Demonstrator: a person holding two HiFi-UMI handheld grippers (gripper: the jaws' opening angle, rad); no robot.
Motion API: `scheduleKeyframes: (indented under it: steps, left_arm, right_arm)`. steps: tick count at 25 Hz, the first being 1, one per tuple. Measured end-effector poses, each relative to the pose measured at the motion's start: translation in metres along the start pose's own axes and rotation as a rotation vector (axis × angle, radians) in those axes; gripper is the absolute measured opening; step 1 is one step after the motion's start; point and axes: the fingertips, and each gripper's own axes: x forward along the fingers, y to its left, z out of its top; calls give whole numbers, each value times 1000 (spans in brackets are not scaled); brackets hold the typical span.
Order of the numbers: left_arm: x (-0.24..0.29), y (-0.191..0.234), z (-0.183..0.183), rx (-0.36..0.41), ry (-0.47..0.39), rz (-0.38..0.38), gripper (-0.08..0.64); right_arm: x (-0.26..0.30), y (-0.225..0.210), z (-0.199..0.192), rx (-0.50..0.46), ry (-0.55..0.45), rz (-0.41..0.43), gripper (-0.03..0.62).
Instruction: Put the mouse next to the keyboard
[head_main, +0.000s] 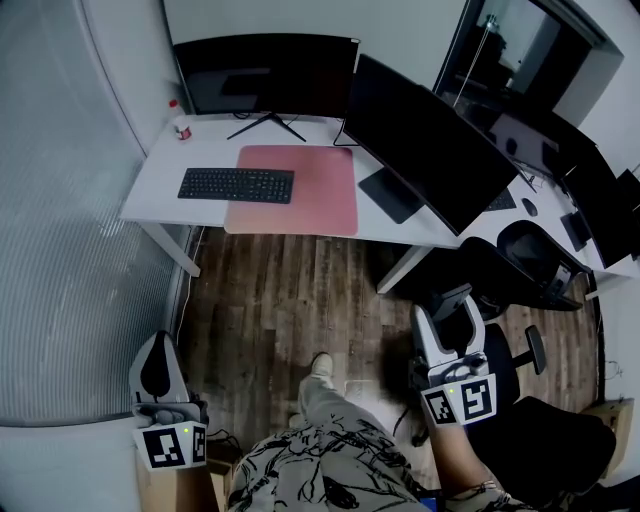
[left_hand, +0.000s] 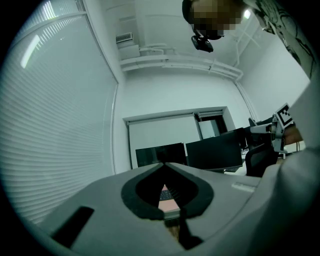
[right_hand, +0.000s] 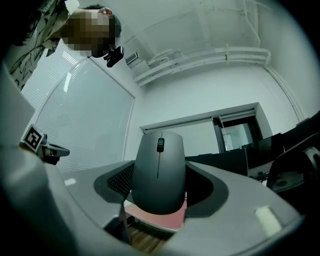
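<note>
Our right claw (head_main: 452, 325) pinches the mouse (right_hand: 159, 172), wheel end pointing forward; the keyboard (head_main: 237, 184) lies well ahead and leftward on the tabletop (head_main: 160, 190), long axis crosswise. Our left claw (head_main: 160, 372) is pressed together, empty.

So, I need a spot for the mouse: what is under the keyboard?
The keyboard has its right part on the pink desk mat, the rest on the white desk. Anything directly beneath it is covered.
</note>
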Motion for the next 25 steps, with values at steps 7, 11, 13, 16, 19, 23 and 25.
scheduleKeyframes:
  steps: [7,11,13,16,19,23,25]
  left_arm:
    - [64,-2,-3,-2,3,-12,-3]
    - [99,-5,1,2,-2,-6,-3]
    - [114,-8,0,-2,4,-1,-3]
    - [139,-17,-1,-4,8,-2,-3]
    - [161,-28,4,1,3,-2,-3]
    - [180,-33,9,15,-2,10,-3]
    - [185,-31,7,15,8,22,-3]
  right_arm:
    - [52,-27,-10,-1,5,4,308]
    - [79,-47,-14,1,8,7,308]
    - [92,-58,-16,8,8,10,308]
    - [112,-73,-21,16,5,18,308]
    - [131,-89,-26,27,7,29,308]
    - [153,-102,-31,37,11,43,308]
    - [162,-104,-34,40,17,52,308]
